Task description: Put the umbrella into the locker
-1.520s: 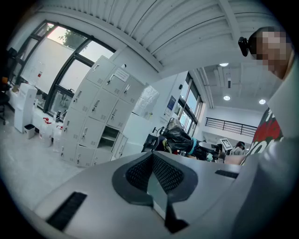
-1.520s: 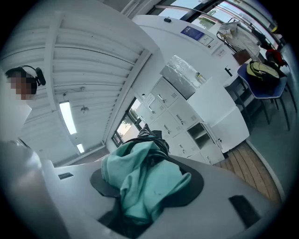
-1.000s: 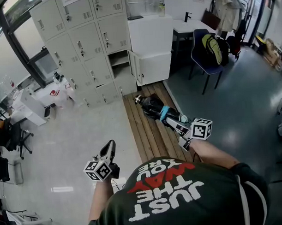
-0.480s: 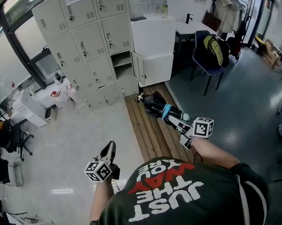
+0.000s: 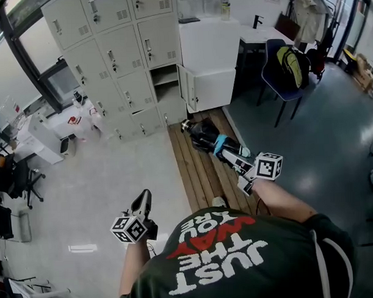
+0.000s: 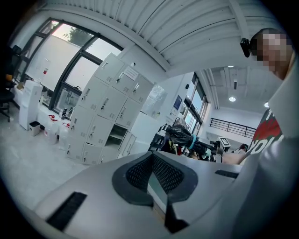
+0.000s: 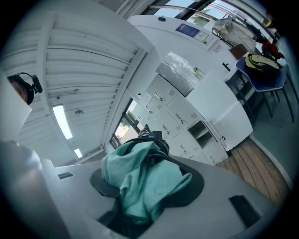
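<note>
A folded black umbrella [image 5: 205,137] with a teal strap sticks out level from my right gripper [image 5: 241,165], which is shut on its handle end. In the right gripper view the teal and black fabric of the umbrella [image 7: 140,175] fills the space between the jaws of the right gripper [image 7: 145,184]. The grey lockers [image 5: 110,56] stand ahead. One locker [image 5: 165,76] is open, its door [image 5: 187,87] swung to the right; this open locker [image 7: 203,131] lies beyond the umbrella's tip. My left gripper [image 5: 142,205] hangs low at the left, shut and empty, its pads [image 6: 140,170] together.
A white cabinet [image 5: 210,53] stands right of the open locker. A blue chair [image 5: 281,75] with a backpack is at the right. A wooden floor strip [image 5: 196,175] leads up to the lockers. White bins [image 5: 45,135] and a black office chair [image 5: 16,176] are at the left.
The lockers and cabinet have drawn nearer in the head view as both grippers moved forward. The umbrella stays in the right gripper's grip.
</note>
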Motion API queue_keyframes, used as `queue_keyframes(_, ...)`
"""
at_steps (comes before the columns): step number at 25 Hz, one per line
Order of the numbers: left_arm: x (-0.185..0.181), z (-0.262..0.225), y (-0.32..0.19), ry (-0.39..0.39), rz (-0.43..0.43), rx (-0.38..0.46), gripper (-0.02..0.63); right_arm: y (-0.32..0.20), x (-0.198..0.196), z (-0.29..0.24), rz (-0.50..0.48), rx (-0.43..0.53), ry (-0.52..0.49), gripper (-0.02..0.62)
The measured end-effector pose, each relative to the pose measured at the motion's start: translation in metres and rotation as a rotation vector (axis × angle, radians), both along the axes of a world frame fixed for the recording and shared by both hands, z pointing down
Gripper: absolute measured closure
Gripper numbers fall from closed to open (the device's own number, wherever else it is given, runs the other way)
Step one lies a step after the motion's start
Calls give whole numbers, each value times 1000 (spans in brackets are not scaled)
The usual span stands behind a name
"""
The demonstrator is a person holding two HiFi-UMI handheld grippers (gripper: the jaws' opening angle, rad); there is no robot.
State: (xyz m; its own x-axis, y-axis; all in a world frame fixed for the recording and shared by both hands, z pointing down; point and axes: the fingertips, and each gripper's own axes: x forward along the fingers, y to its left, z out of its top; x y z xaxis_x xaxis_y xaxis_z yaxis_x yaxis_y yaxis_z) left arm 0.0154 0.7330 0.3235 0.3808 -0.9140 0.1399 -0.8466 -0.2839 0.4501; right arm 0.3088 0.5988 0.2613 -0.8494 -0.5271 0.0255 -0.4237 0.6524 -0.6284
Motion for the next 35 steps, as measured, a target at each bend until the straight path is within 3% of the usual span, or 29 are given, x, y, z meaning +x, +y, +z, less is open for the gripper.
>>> queue_keyframes(5, -1, 4, -34, -12, -35, -15, 597, -45, -4, 10, -38, -12, -15, 370)
queue_keyframes(10, 10, 6, -102, -24, -72, -51, 597, -125, 5, 9, -75, -22, -42, 370)
queue_keyframes(17, 53, 17, -249, 46, -81, -73, 597, -254, 35, 15, -123, 7, -27, 370)
queue_keyframes(23, 86, 2, -360, 40, -65, -46, 597, -352, 51, 17, -166, -12, -22, 370)
queue_keyframes(35, 58, 8, -461, 49, -117, -61, 597, -468, 22, 22, -202, -32, -11, 370)
